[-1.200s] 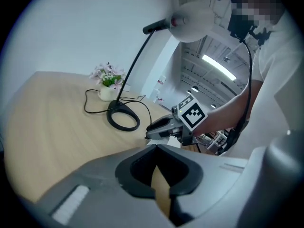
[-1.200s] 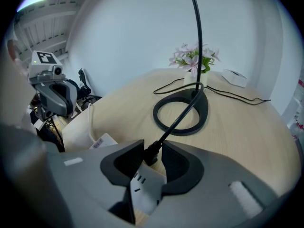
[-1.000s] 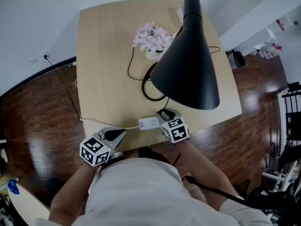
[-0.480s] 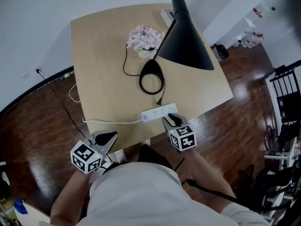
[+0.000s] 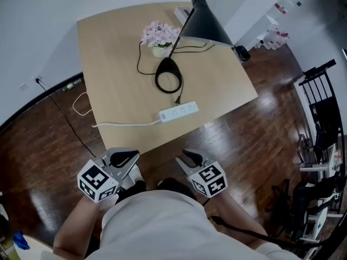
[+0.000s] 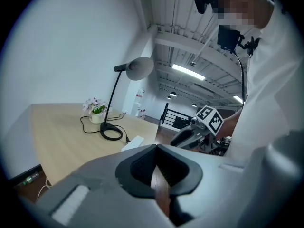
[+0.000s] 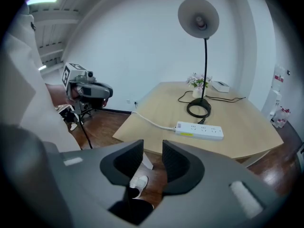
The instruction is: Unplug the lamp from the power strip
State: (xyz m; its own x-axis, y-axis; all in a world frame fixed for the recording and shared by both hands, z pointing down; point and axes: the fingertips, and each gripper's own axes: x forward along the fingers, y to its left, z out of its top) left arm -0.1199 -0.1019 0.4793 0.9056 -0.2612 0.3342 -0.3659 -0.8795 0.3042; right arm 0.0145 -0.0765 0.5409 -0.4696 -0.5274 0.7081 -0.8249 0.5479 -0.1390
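The power strip lies on the table close to its near edge, with its long axis running along that edge. The right end sits a little farther in than the left. Its white cord leaves the left end and trails toward the table's left edge.

The lamp's plug is out of the strip. It lies on the wood just behind the strip, apart from it, with its free end toward the sockets and its cable running back to the ring-shaped lamp base. The black shade hangs over the far right corner, beside a pot of pink flowers.

Both grippers are held off the table, over the wooden floor in front of the near edge. The left gripper has its fingers pressed together on nothing, while the right gripper has its fingers parted — nothing sits between them.
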